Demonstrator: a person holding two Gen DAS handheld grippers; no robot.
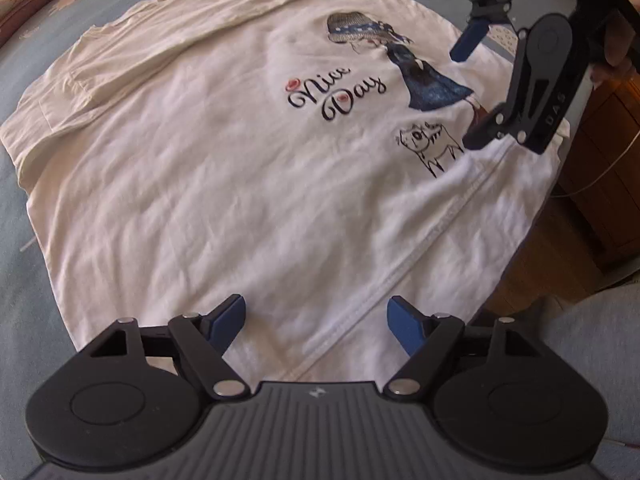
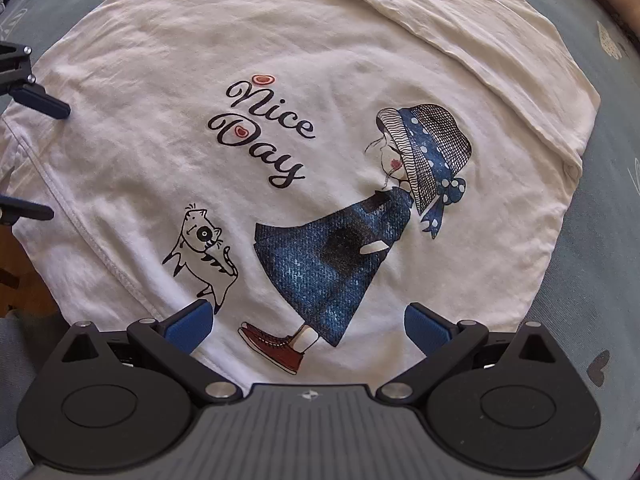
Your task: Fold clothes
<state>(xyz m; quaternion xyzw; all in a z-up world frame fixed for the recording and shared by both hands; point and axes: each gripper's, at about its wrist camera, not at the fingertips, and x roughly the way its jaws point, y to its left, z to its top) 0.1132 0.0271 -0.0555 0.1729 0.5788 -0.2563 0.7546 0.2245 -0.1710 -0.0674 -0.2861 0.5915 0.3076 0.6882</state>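
Note:
A white T-shirt (image 1: 224, 168) (image 2: 320, 40) with a "Nice Day" print, a girl in a blue dress and a cat lies flat on a blue bed cover. One sleeve is folded in along its far side. My left gripper (image 1: 318, 320) hovers open over the stitched hem (image 1: 400, 272) with nothing between its blue pads. At the left edge of the right wrist view the left gripper (image 2: 44, 160) is open too. My right gripper (image 2: 308, 320) stands open above the printed shoe and cat, holding nothing. It appears upper right in the left wrist view, the right gripper (image 1: 466, 98) over the shirt's edge.
The blue bed cover (image 1: 24, 208) (image 2: 608, 240) with pale flower shapes surrounds the shirt. Brown wooden furniture (image 1: 600, 168) stands past the bed's edge by the hem. A hand (image 1: 616, 40) holds the right gripper. Grey-blue cloth (image 1: 580, 344) lies at the lower right.

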